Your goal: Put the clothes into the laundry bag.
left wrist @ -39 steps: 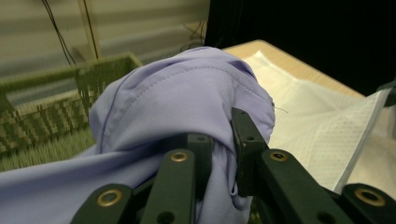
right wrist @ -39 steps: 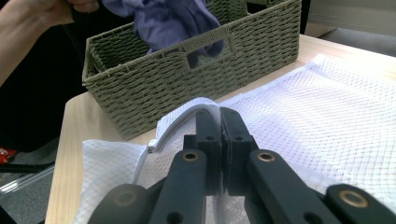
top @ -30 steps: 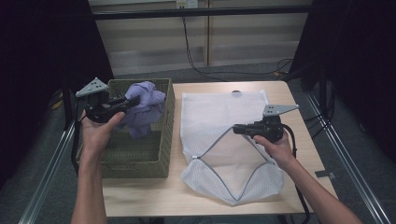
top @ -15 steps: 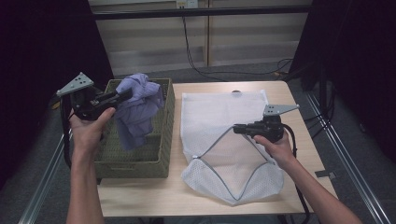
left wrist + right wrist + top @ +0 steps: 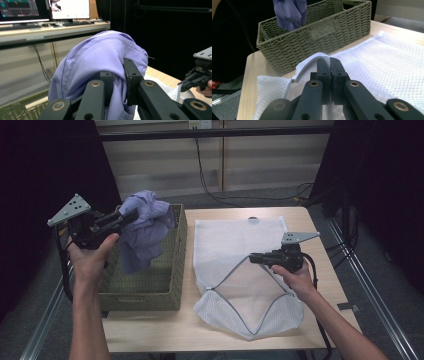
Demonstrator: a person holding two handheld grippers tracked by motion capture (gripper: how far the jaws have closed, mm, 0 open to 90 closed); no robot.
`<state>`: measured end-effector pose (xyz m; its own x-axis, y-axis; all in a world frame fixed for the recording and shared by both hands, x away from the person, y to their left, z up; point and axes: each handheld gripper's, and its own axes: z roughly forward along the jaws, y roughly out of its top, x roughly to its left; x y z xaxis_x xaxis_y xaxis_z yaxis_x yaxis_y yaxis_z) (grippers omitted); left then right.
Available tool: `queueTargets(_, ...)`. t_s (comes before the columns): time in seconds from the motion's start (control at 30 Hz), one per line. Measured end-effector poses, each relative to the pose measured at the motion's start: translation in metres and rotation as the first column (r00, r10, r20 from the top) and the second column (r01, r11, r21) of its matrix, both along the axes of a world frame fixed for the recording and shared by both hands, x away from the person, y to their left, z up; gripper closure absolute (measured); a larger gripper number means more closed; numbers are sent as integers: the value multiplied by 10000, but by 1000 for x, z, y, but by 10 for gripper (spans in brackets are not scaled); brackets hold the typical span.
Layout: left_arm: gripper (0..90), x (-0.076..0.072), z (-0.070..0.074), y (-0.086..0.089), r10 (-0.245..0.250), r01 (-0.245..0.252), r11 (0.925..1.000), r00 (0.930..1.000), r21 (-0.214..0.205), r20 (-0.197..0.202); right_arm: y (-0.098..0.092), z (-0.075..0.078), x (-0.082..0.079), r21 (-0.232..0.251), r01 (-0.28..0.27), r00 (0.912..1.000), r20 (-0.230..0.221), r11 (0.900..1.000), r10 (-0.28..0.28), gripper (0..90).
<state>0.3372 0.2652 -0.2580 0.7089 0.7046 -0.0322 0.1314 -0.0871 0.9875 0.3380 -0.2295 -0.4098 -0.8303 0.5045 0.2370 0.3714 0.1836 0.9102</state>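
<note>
Table: purple cloth pinched btwn left jaws.

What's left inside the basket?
The lifted purple cloth hangs over the basket, in the left gripper. Floor beside it looks bare; the part under the cloth is hidden.

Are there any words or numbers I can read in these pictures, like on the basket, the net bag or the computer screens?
No words or numbers can be read.
Monitors: there is writing on them, but too small and blurred to read.
Green woven basket, white mesh bag, purple cloth: no label or print shows.
</note>
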Motion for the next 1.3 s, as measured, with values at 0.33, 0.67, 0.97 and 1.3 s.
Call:
queueTargets(0.33, 807, -14, 9, 5, 198, -139, 9970, 9968, -763, 775, 0, 0, 0, 8, 12, 10000, 18, 10000, -12, 882)
queueTargets(0.67, 808, -21, 26, 8, 205, -91, 9958, 9919, -911, 1257, 1, 0, 0, 10, -1, 10000, 8, 10000, 1, 882)
queueTargets(0.97, 808, -25, 42, 6, 252, -96, 9942, 9890, -1071, 1455, 0, 1, 0, 28, 40, 10000, -36, 10000, -40, 884)
queueTargets(1.3, 808, -41, 66, -7, -50, 259, 9938, 9820, -1082, 1888, 0, 1, 0, 29, 61, 10000, 39, 10000, -61, 884)
